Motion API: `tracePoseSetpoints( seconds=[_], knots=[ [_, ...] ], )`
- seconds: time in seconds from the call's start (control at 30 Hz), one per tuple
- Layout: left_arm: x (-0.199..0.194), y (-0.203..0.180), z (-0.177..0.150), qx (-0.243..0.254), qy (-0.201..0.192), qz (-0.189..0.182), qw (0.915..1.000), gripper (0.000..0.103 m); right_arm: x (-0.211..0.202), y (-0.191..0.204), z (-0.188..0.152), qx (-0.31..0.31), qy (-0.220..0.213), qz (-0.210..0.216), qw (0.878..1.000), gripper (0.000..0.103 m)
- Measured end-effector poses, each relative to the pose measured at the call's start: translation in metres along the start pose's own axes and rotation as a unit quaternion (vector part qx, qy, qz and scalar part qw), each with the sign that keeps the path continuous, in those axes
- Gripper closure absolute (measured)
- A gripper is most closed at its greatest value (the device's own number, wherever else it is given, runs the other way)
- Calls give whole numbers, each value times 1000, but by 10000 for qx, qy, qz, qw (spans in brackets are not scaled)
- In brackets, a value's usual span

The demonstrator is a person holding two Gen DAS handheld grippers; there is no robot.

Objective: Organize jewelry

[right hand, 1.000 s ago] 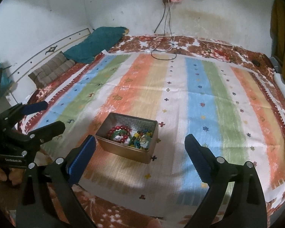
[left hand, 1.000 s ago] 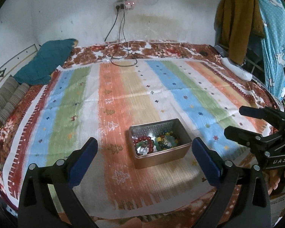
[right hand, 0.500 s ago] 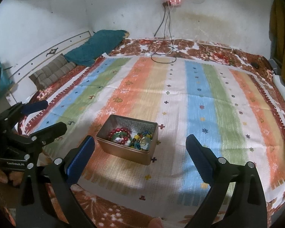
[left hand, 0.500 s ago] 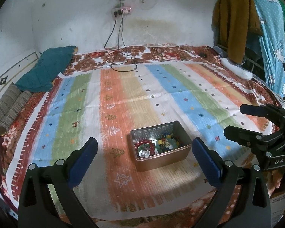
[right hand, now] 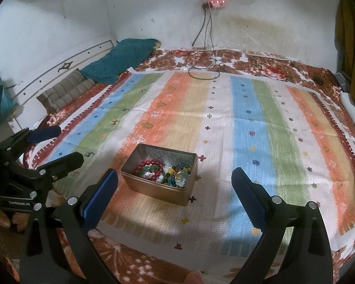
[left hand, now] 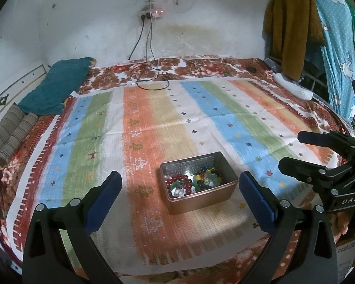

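A wide bed fills both views, covered by a striped cloth (left hand: 153, 123) in orange, blue, green and white bands over a brown floral blanket (right hand: 135, 265). Near the front edge of the cloth, on an orange band, stands an open metal tin (left hand: 198, 182), its lid nowhere in sight. Inside it lies the jewelry: a red bead bracelet (right hand: 151, 165) with a green bangle (right hand: 151, 170) resting within its ring, and beside them a loose heap of mixed coloured beads (left hand: 207, 177), possibly one strand or several; the fisheye view is too coarse to tell.

The left gripper (left hand: 179, 196) and the right gripper (right hand: 175, 196) both hover short of the tin, jaws spread wide with nothing between them.

As for progress, every piece I can see already sits in the tin and none lies out on the cloth. That fits a job at its close, with all pieces gathered in, and equally one where the pieces are yet to be taken out and laid in order. The pictures do not settle which.
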State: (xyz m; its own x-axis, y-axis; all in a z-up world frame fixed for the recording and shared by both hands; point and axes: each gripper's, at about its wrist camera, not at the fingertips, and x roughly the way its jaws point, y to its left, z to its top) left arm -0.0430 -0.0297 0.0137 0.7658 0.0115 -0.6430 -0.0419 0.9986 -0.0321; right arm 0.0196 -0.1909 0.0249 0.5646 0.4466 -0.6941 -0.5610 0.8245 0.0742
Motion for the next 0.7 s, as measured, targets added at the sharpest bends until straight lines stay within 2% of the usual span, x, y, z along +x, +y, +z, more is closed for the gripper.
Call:
tracePoseSetpoints(
  seconds=[0.7],
  knots=[
    [-6, 2, 2, -52, -210, -94, 9997, 6, -5, 6, 0, 5, -101, -47, 9999, 5]
  ],
)
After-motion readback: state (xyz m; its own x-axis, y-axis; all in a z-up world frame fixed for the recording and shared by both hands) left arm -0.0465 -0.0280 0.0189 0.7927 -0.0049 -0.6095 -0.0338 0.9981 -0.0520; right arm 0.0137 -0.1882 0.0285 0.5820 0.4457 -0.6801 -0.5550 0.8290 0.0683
